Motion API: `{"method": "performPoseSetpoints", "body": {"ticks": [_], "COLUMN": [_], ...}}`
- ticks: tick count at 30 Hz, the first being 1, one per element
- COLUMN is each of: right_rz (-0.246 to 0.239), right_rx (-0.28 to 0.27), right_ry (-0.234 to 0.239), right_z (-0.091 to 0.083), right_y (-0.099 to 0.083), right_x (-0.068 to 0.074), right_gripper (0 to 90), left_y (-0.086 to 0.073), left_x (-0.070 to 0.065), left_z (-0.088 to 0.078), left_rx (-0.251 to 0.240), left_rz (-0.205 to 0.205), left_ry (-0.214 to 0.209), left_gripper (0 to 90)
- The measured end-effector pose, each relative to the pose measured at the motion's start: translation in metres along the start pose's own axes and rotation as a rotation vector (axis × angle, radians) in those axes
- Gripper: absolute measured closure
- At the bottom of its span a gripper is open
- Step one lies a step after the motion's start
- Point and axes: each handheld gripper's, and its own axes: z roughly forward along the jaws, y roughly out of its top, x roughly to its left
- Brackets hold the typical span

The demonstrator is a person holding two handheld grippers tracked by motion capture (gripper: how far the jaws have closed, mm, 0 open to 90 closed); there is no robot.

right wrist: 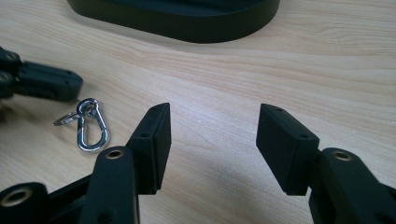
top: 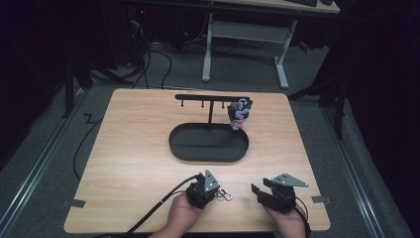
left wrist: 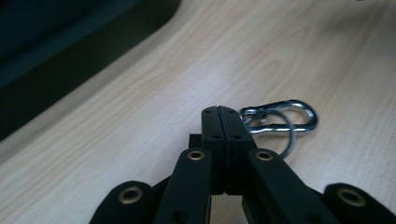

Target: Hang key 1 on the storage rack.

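Plainly, silver carabiner [left wrist: 280, 116] with key ring [left wrist: 275, 133]; shiny metal.

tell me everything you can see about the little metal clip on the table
The carabiner clip is small, shiny, silvery metal, a pear-shaped snap hook with its gate shut, joined to a thin split key ring. It lies flat on the light wooden table, near the person's edge, just beside the shut tips of the left gripper. Whether those tips touch it cannot be told. Nothing grips it.
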Motion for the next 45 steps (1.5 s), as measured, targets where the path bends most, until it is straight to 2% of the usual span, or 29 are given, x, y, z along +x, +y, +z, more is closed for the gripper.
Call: {"method": "performPoseSetpoints", "body": {"ticks": [2,3,4,5,6,7,8,9,11,12,13,14,15,16,18,19,20,21,23,24,26,27,28,30,31,32,33,34,45], "right_rz": [0.002,0.002,0.0,0.0,-0.001,-0.004,-0.004,-0.005,-0.01,-0.008,-0.008,-0.015,-0.016,-0.018,-0.023,-0.023,-0.023,-0.024,-0.025,-0.039,-0.053,-0.053,-0.067,-0.081,-0.105,-0.111,-0.111,-0.131,-0.212], "right_rx": [0.008,0.008,0.016,0.016,0.018,0.023,0.023,0.026,0.026,0.028,0.028,0.037,0.036,0.042,0.049,0.049,0.061,0.066,0.078,0.102,0.134,0.134,0.173,0.192,0.24,0.258,0.258,0.302,0.504], "right_ry": [0.003,0.003,0.005,0.005,0.006,0.004,0.004,0.002,-0.001,-0.001,-0.001,-0.003,-0.002,0.001,0.0,0.0,0.002,0.005,0.009,0.008,0.008,0.008,0.003,0.0,0.002,-0.001,-0.001,0.006,0.013], "right_z": [0.001,0.001,0.003,0.003,0.004,0.005,0.005,0.005,0.005,0.005,0.005,0.005,0.006,0.006,0.006,0.006,0.007,0.008,0.009,0.011,0.015,0.015,0.02,0.022,0.024,0.025,0.025,0.025,0.027], "right_y": [0.0,0.0,0.0,0.0,0.0,0.0,0.0,-0.001,-0.001,-0.001,-0.001,-0.001,-0.001,-0.002,-0.002,-0.002,-0.001,-0.001,-0.001,0.0,0.001,0.001,0.002,0.003,0.005,0.006,0.006,0.011,0.036], "right_x": [-0.001,-0.001,-0.001,-0.001,-0.001,-0.001,-0.001,0.0,0.001,0.001,0.001,0.002,0.003,0.004,0.005,0.005,0.007,0.007,0.008,0.011,0.014,0.014,0.018,0.019,0.023,0.025,0.025,0.028,0.039], "right_gripper": [46.5,46.5,46.9,46.9,47.1,47.7,47.7,48.7,49.9,50.7,50.7,52.2,52.8,52.8,53.3,53.3,53.3,53.3,53.3,53.2,53.1,53.1,53.0,53.0,53.0,52.9,52.9,52.6,49.0], "left_y": [-0.01,-0.01,-0.021,-0.021,-0.027,-0.04,-0.04,-0.052,-0.064,-0.07,-0.07,-0.081,-0.087,-0.087,-0.106,-0.106,-0.111,-0.111,-0.111,-0.111,-0.112,-0.112,-0.114,-0.115,-0.116,-0.116,-0.116,-0.116,-0.114], "left_x": [0.02,0.02,0.039,0.039,0.048,0.066,0.066,0.085,0.102,0.111,0.111,0.124,0.129,0.129,0.137,0.137,0.14,0.142,0.142,0.143,0.144,0.144,0.146,0.147,0.148,0.149,0.149,0.149,0.15], "left_z": [-0.016,-0.016,-0.031,-0.031,-0.04,-0.058,-0.058,-0.078,-0.098,-0.108,-0.108,-0.123,-0.129,-0.129,-0.138,-0.138,-0.142,-0.145,-0.148,-0.152,-0.153,-0.153,-0.15,-0.148,-0.144,-0.143,-0.143,-0.143,-0.144], "left_rx": [-0.013,-0.013,-0.024,-0.024,-0.021,-0.014,-0.014,-0.008,-0.012,-0.013,-0.013,-0.014,-0.017,-0.017,-0.037,-0.037,-0.046,-0.054,-0.074,-0.1,-0.108,-0.108,-0.094,-0.088,-0.079,-0.075,-0.075,-0.077,-0.094], "left_rz": [-0.037,-0.037,-0.069,-0.069,-0.075,-0.085,-0.085,-0.102,-0.123,-0.134,-0.134,-0.158,-0.169,-0.169,-0.214,-0.214,-0.247,-0.254,-0.253,-0.252,-0.255,-0.255,-0.25,-0.247,-0.24,-0.239,-0.239,-0.24,-0.234], "left_ry": [0.049,0.049,0.089,0.089,0.114,0.162,0.162,0.207,0.253,0.267,0.267,0.289,0.3,0.3,0.303,0.303,0.272,0.262,0.26,0.263,0.26,0.26,0.253,0.249,0.243,0.24,0.24,0.236,0.22], "left_gripper": [89.4,88.9,88.5,88.3,88.3,87.7,87.1,86.8,85.8,84.7,83.6,82.2,81.0,79.3,76.5,74.7,71.3,67.6,66.4,65.4,62.3,61.3,60.2,58.7,57.0,56.7,56.6,56.6,55.9]}}
